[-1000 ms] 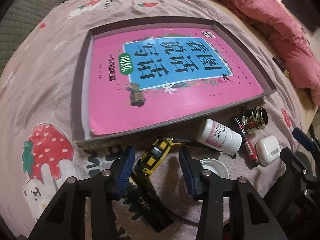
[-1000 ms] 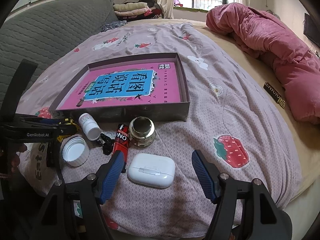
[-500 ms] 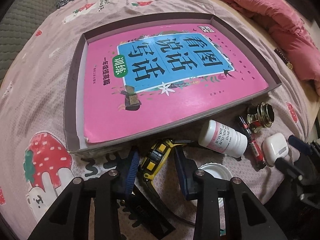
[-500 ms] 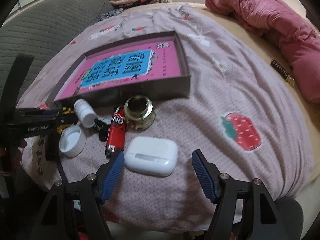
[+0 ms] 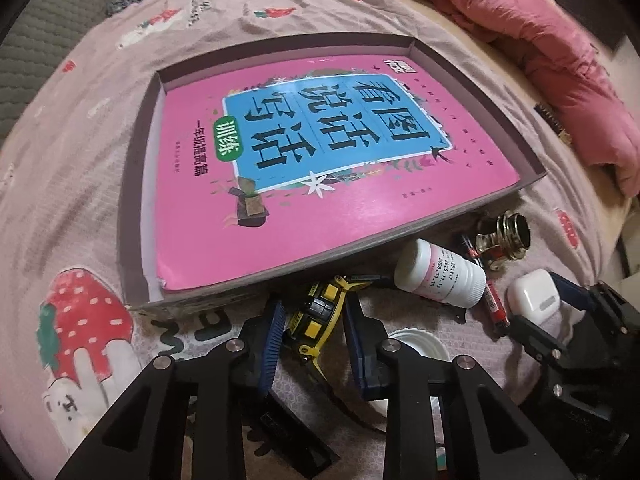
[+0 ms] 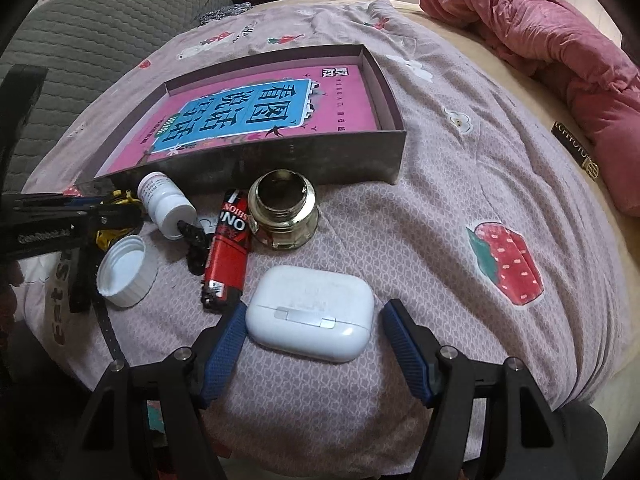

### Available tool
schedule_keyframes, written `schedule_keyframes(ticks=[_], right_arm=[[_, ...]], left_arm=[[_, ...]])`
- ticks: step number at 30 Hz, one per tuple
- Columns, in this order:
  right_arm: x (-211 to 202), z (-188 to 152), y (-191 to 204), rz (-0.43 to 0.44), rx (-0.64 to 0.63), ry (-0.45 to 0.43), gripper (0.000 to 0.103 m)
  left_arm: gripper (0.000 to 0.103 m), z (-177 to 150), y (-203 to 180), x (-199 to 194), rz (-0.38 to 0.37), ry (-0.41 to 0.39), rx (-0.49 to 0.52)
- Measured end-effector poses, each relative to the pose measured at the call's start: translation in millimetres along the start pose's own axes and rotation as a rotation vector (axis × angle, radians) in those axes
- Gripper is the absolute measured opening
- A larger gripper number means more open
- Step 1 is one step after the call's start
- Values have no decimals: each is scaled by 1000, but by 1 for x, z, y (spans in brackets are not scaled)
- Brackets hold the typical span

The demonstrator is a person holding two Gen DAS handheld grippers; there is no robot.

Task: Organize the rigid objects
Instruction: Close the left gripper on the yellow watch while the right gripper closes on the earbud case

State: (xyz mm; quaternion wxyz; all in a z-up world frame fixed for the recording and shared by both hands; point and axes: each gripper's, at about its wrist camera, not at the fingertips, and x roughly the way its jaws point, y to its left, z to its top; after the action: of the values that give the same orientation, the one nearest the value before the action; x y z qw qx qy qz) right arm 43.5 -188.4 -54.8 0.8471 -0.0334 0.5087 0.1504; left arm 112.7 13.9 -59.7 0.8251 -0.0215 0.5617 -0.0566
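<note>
Yellow watch (image 5: 318, 312) between closing left gripper (image 5: 312, 344) pads; right gripper (image 6: 310, 346) wide.

book (image 5: 320, 184) in box (image 5: 136, 208) | bottle (image 6: 166, 204), lighter (image 6: 228, 248) before box (touching?)

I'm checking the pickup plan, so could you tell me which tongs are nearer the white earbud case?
Right. The right tongs straddle the white earbud case, open; the left tongs sit farther off, around the yellow watch.

Bedroom, printed bedsheet (image 6: 460, 208), pink quilt (image 6: 560, 52)
</note>
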Motion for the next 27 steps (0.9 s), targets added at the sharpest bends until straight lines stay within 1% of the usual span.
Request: schedule_keyframes(ticks=[3, 10, 16, 19, 22, 27], right_arm=[[1, 1, -1, -2, -2, -11, 63], [2, 4, -6, 17, -5, -39, 63], [6, 7, -5, 12, -54, -65, 63], [8, 8, -5, 18, -57, -75, 63], [3, 9, -8, 44, -46, -91, 63], [-5, 10, -14, 49, -28, -113, 63]], left_arm=[[29, 0, -3, 0, -3, 7, 33], [29, 6, -13, 12, 16, 48, 75], [29, 7, -12, 22, 14, 49, 45], [29, 5, -7, 25, -5, 44, 3], [29, 2, -3, 23, -18, 27, -32], [23, -6, 4, 12, -42, 1, -51]])
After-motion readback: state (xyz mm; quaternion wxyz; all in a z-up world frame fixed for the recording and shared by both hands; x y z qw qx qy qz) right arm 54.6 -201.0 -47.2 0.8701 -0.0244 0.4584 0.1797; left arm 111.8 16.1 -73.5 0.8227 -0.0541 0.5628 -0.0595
